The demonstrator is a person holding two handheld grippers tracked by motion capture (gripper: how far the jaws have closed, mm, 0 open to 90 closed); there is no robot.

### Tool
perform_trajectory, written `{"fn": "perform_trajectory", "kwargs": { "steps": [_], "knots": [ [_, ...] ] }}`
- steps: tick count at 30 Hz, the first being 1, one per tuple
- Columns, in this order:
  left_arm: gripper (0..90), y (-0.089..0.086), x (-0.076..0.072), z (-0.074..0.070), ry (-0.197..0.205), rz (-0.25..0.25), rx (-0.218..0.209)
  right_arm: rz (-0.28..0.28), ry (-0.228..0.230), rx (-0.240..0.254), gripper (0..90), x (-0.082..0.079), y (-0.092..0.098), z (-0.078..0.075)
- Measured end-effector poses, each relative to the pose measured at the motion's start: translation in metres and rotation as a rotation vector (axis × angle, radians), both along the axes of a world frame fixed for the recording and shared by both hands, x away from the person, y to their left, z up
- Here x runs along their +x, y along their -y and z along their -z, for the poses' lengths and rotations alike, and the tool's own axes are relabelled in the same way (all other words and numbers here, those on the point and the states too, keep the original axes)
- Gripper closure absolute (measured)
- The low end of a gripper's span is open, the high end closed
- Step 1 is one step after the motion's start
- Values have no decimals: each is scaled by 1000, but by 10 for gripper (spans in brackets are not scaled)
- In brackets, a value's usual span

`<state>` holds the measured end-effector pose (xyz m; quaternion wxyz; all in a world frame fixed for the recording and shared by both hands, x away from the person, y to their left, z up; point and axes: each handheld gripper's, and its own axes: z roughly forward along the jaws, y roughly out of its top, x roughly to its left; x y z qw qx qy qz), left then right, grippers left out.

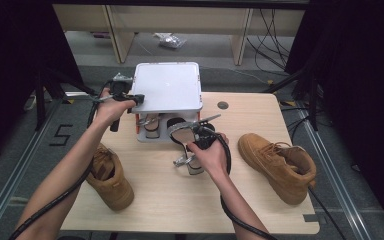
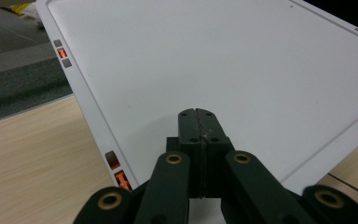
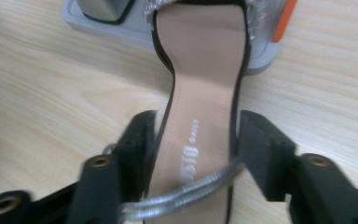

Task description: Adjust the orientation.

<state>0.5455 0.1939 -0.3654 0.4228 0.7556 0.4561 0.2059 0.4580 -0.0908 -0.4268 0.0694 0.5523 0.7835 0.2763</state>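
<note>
Pale wood table (image 1: 180, 200) carries a rack (image 1: 150, 134). My right gripper (image 3: 193, 144) straddles the sandal (image 3: 200, 93), jaws spread beside its edges. My left gripper (image 2: 198, 126) is pressed together

Grey carpet floor (image 1: 190, 50), dark curtains (image 1: 360, 60)

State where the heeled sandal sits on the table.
In the high view the heeled sandal lies mid-table, toe in the grey rack's lower shelf, between the right claw's jaws.

I see bare table (image 1: 180, 195) between two tan boots (image 1: 109, 176), wide enough for my hands. Ahead, a white rack (image 1: 167, 87) blocks the far edge, with a heeled sandal (image 1: 185, 134) jutting from its lower shelf.
</note>
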Motion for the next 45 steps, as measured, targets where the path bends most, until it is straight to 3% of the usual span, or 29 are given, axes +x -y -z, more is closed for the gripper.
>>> {"fn": "perform_trajectory", "kwargs": {
  "steps": [2, 4, 5, 8, 16, 17, 19, 24, 26, 29, 30, 32, 35, 36, 37, 40, 41, 42, 43, 45],
  "knots": [
    [894, 0, 0, 0, 0, -1, -1, -29, 28, -4, 567, -6, 7, -4],
    [895, 0, 0, 0, -3, 2, 0, -50, 19, 6, 626, -13, 11, -9],
    [895, 0, 0, 0, -2, 2, 0, -77, 45, 11, 662, -15, 15, -11],
    [894, 0, 0, 0, -4, 3, 0, -82, 40, -5, 735, -25, 20, -15],
    [894, 0, 0, 0, -1, -1, -1, -102, -7, -53, 890, -42, 32, 0],
    [895, 0, 0, 0, -3, 2, 2, -68, -37, -55, 900, -44, 30, 3],
    [895, 1, 0, 0, -2, 2, 1, -111, -50, -57, 900, -48, 31, 8],
    [895, 1, 0, 0, 3, -4, 0, -139, -77, -72, 900, -50, 26, 19],
    [894, 1, 0, 0, 1, -4, -2, -141, -74, -71, 900, -50, 26, 19],
    [895, 1, 0, 0, -2, 2, 2, -118, -105, -76, 900, -52, 23, 19],
    [895, 1, 0, 0, -2, 1, 0, -137, -99, -86, 900, -52, 24, 19],
    [894, 0, 0, 0, 0, -2, -1, -124, -125, -84, 900, -54, 22, 20],
    [895, 0, 0, 0, 2, -2, -2, -143, -115, -93, 900, -53, 22, 26],
    [895, 0, 0, 0, 2, -2, -1, -127, -142, -88, 900, -55, 21, 25],
    [895, 0, 0, 0, 1, -3, -1, -139, -138, -91, 900, -54, 21, 28],
    [894, 1, 0, 0, -2, 2, 1, -104, -153, -97, 900, -53, 17, 30],
    [895, 1, 0, 0, -2, 2, 2, -146, -115, -101, 900, -51, 19, 33],
    [895, 1, 0, 0, -2, 2, 1, -115, -145, -101, 900, -51, 17, 32],
    [894, 0, 0, 0, 0, -1, 1, -141, -113, -97, 900, -49, 17, 34],
    [895, 0, 0, 0, 0, -1, -1, -160, -107, -97, 900, -49, 14, 34]
  ]
}}
